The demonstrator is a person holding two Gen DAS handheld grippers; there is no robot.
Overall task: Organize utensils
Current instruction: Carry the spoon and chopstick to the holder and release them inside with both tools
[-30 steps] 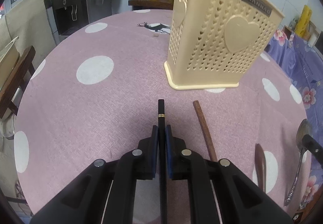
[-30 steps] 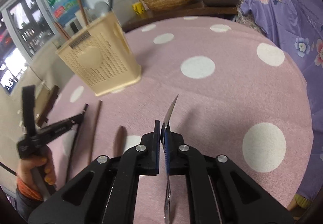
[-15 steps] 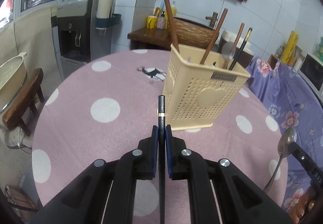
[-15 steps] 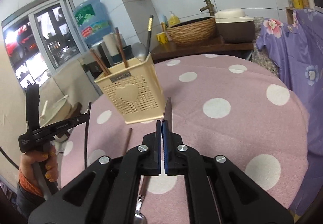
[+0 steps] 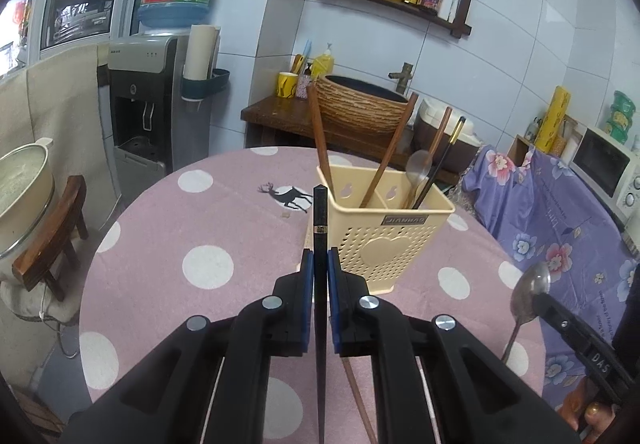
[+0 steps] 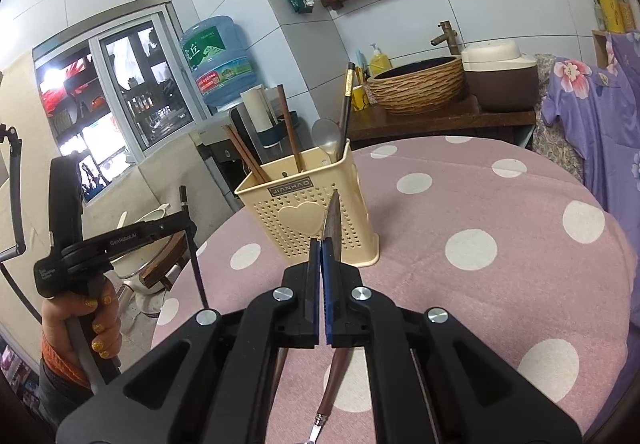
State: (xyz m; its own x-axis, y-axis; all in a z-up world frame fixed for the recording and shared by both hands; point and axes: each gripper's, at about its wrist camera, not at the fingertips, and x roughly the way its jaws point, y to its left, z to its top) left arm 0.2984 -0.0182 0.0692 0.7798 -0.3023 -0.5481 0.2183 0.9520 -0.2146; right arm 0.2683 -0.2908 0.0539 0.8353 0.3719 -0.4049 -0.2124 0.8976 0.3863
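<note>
A cream perforated utensil basket [image 5: 382,240] [image 6: 308,219] stands on the pink dotted table and holds brown chopsticks, a black chopstick and a spoon. My left gripper [image 5: 319,264] is shut on a black chopstick [image 5: 320,219], held up in the air on my side of the basket. My right gripper [image 6: 321,256] is shut on a metal spoon [image 6: 332,219], seen edge-on; the spoon's bowl also shows in the left wrist view [image 5: 530,292]. A brown chopstick [image 5: 358,400] and a brown-handled utensil [image 6: 334,380] lie on the table below.
The round table [image 5: 168,244] has a pink cloth with white dots. A water dispenser [image 5: 148,103] and a wooden stool [image 5: 52,244] stand to the left. A sideboard with a woven basin [image 5: 360,107] is behind. A purple floral cloth [image 5: 560,228] lies at right.
Both grippers have risen well above the table with their utensils and now look level at the basket's top. The basket has not moved.
</note>
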